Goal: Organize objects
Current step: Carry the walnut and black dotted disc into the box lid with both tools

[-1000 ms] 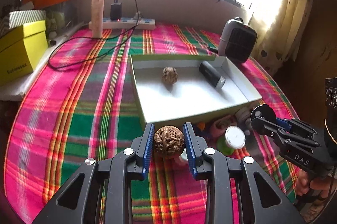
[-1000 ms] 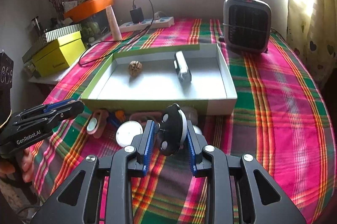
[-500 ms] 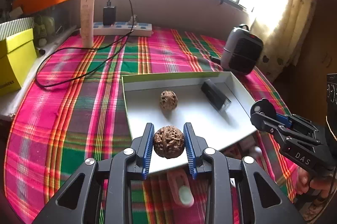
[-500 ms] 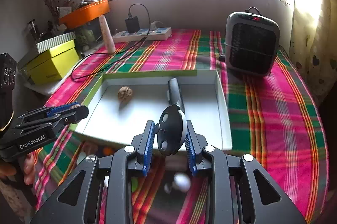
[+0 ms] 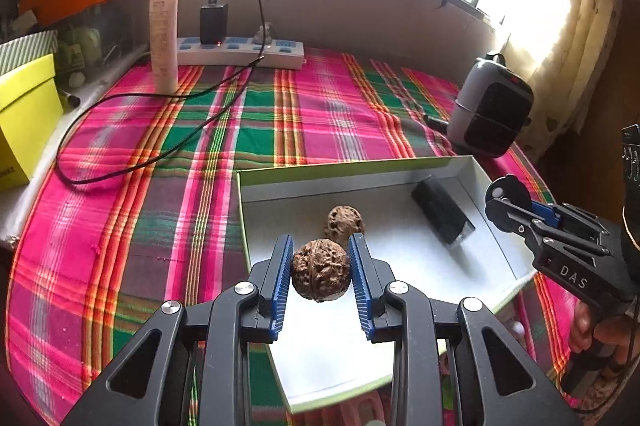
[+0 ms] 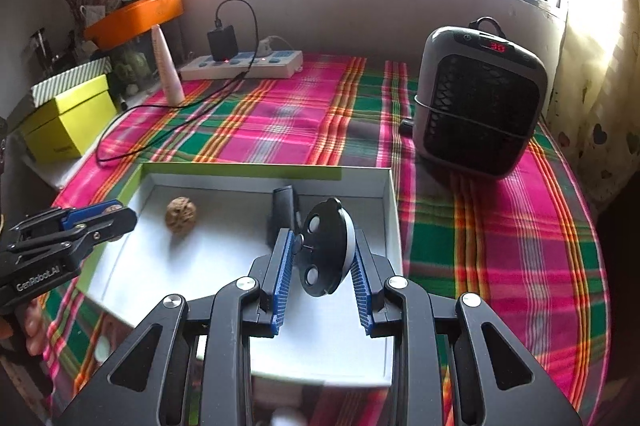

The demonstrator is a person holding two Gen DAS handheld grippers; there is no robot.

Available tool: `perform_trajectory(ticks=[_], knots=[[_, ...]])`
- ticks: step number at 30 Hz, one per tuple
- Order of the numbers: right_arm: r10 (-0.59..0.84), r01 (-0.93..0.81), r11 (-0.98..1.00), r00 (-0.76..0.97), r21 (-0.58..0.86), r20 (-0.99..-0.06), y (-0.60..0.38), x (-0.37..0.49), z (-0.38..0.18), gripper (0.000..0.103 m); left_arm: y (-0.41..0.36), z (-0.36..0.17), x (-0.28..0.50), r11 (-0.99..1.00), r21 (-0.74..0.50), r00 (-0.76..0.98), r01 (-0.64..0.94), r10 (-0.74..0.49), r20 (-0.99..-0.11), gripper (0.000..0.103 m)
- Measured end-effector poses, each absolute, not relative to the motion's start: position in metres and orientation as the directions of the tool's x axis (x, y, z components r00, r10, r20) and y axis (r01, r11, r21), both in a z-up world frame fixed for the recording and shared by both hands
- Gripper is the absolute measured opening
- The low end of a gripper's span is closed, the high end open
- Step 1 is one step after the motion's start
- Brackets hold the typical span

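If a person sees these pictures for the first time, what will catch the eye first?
First, the loud pink and green plaid cloth over the whole table. Then the two grippers above the white tray: the left gripper is shut on a walnut, the right gripper on a black disc. A second walnut and a black block lie in the tray.

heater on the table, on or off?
On, apparently. The heater shows a lit red readout on its top panel in the right wrist view; the digits are too blurred to read.
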State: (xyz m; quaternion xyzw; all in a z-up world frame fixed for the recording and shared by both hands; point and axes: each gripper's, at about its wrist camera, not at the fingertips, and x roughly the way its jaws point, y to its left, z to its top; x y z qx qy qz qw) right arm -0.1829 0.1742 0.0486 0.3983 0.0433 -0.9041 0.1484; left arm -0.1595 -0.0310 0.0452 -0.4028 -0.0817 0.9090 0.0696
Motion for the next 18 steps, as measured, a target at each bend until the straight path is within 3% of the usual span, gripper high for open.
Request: perform_trajectory(ticks=[18], knots=[[-0.232,0.332,-0.943,-0.606,0.023,-0.761,0.167,-0.217,0.032,0.029,-0.027,0.031,-0.188,-0.987,-0.153,-0.655,-0.047,0.146,-0.741,0.027]])
